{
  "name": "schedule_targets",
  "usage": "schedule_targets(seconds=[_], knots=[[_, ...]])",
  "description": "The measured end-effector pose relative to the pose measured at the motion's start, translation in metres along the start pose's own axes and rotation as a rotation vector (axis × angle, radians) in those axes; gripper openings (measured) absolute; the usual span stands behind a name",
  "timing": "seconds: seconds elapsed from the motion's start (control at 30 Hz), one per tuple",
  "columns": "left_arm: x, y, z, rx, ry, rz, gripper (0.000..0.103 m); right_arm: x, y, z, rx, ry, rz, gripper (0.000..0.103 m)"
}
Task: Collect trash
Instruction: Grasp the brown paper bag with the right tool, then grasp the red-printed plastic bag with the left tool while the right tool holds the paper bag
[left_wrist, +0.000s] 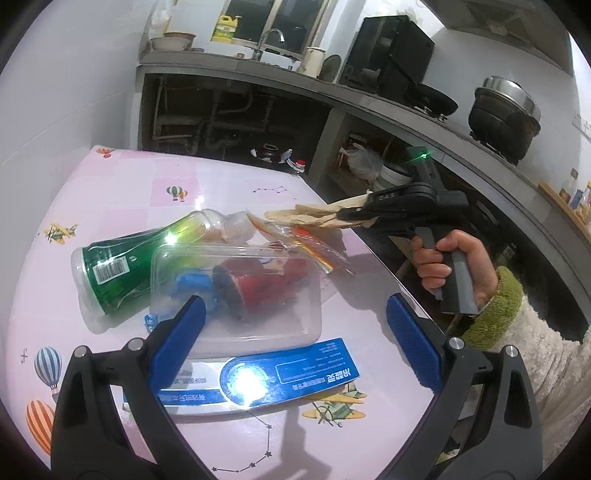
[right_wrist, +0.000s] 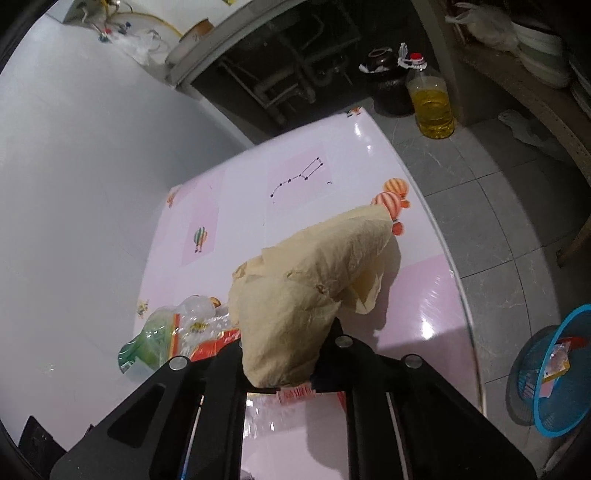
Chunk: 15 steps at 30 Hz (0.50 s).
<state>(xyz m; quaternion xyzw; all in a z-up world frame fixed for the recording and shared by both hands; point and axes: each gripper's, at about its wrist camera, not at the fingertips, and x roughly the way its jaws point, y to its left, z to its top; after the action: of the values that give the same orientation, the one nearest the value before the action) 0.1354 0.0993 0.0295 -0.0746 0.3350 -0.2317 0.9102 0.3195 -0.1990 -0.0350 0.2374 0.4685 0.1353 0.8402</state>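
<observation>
Green bottle (left_wrist: 122, 273) w/ barcode label; blue box (left_wrist: 280, 376), txt unreadable.

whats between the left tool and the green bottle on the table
In the left wrist view, a clear plastic container lies between the open left tool and the green bottle, overlapping the bottle's side; a red item shows through it.
</observation>
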Motion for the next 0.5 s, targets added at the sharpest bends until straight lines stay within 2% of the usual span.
schedule_targets(seconds=[0.23,0.33,0.43,0.5], knots=[[0.008,-0.021,0.005,0.107,0.01,-0.001,0.094,-0.049,-0.015,-0.024,0.028,-0.08,0.028,0.008],[0.017,-0.037,0.011,0.2,0.011,0.009,0.086,-0.07,-0.02,-0.036,0.026,-0.114,0.029,0.008],[0.029,-0.053,0.017,0.29,0.01,0.053,0.077,-0.093,-0.026,-0.051,0.03,-0.14,0.026,0.008],[0.04,-0.065,0.021,0.355,0.018,0.072,0.075,-0.106,-0.033,-0.061,0.037,-0.149,0.022,0.007]])
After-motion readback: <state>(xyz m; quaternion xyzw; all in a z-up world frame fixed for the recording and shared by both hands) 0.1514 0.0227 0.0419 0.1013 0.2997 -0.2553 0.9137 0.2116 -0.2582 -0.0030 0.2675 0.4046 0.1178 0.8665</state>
